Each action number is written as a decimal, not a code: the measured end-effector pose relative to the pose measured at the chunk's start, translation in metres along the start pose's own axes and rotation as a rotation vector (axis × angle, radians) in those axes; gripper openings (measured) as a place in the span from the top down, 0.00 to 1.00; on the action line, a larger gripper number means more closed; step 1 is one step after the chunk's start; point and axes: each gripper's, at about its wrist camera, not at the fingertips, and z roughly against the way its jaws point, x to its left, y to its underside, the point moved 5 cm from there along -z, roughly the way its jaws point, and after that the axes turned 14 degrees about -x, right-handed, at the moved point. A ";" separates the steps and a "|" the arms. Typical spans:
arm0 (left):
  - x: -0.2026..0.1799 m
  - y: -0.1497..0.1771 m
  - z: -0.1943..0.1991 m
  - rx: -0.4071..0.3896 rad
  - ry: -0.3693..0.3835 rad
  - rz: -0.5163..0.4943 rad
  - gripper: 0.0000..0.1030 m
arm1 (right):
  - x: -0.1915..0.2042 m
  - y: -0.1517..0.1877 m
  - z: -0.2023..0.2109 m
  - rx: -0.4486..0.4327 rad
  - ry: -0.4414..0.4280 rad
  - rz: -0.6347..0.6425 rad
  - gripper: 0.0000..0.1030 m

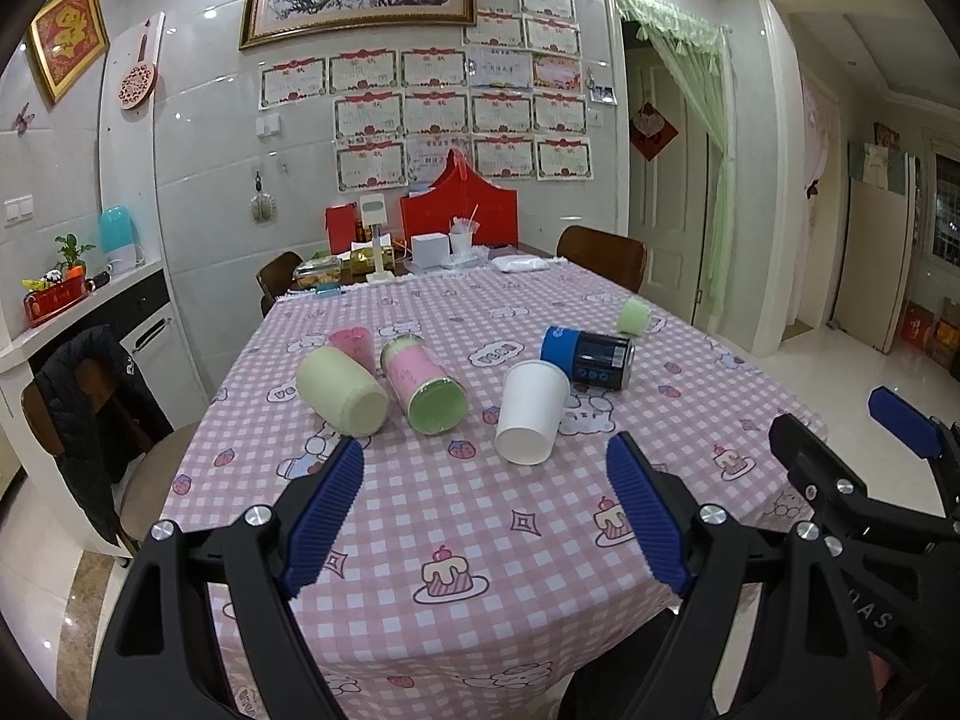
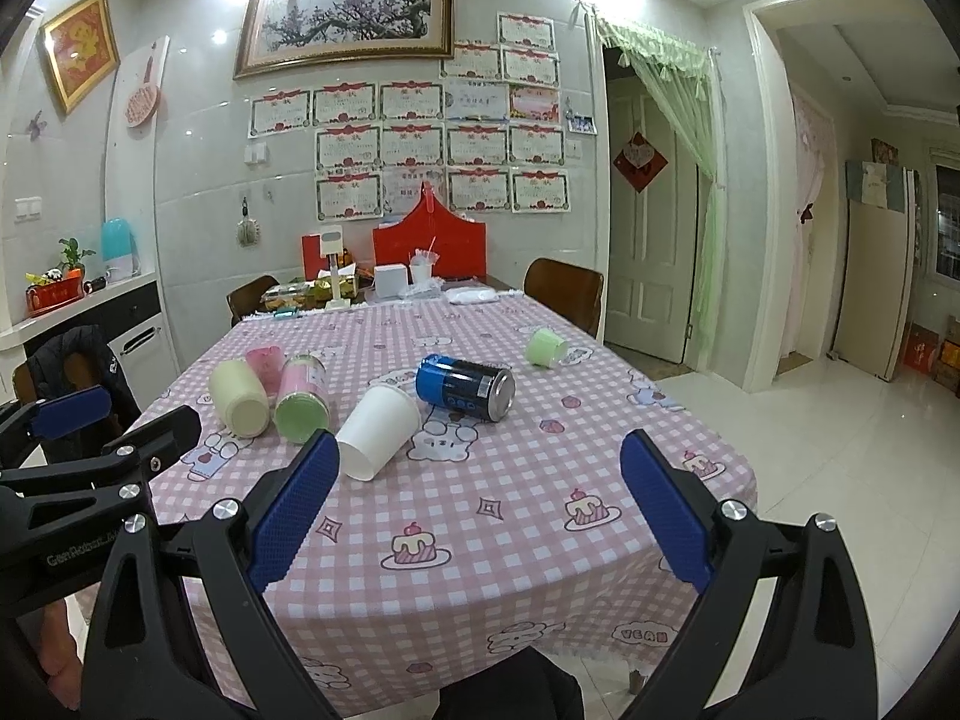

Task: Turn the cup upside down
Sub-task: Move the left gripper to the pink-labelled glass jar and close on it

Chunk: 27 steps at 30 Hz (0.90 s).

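Observation:
Several cups lie on their sides on a table with a pink checked cloth [image 1: 480, 516]. A white paper cup [image 1: 531, 411] lies nearest, also in the right wrist view [image 2: 377, 431]. A cream cup [image 1: 342, 390], a pink-and-green cup [image 1: 423, 387], a pink cup [image 1: 351, 345], a blue-and-black can [image 1: 588, 357] and a small green cup [image 1: 635, 316] lie around it. My left gripper [image 1: 486, 516] is open and empty, short of the white cup. My right gripper [image 2: 480, 516] is open and empty, beside the left one.
Wooden chairs stand at the left [image 1: 150, 480] and far sides [image 1: 603, 255]. Boxes, a red holder [image 1: 459, 204] and food containers crowd the table's far end. A counter [image 1: 78, 312] runs along the left wall. A doorway [image 1: 678, 192] opens at the right.

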 end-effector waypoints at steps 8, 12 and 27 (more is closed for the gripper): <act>0.002 0.019 -0.038 0.083 0.002 0.025 0.20 | -0.001 0.018 -0.030 0.080 0.003 0.005 0.11; 0.007 0.028 -0.061 0.123 -0.012 0.027 0.20 | 0.004 0.027 -0.053 0.124 -0.010 0.002 0.11; 0.058 0.037 -0.150 0.223 -0.049 0.102 0.20 | 0.046 0.030 -0.142 0.200 -0.076 0.031 0.11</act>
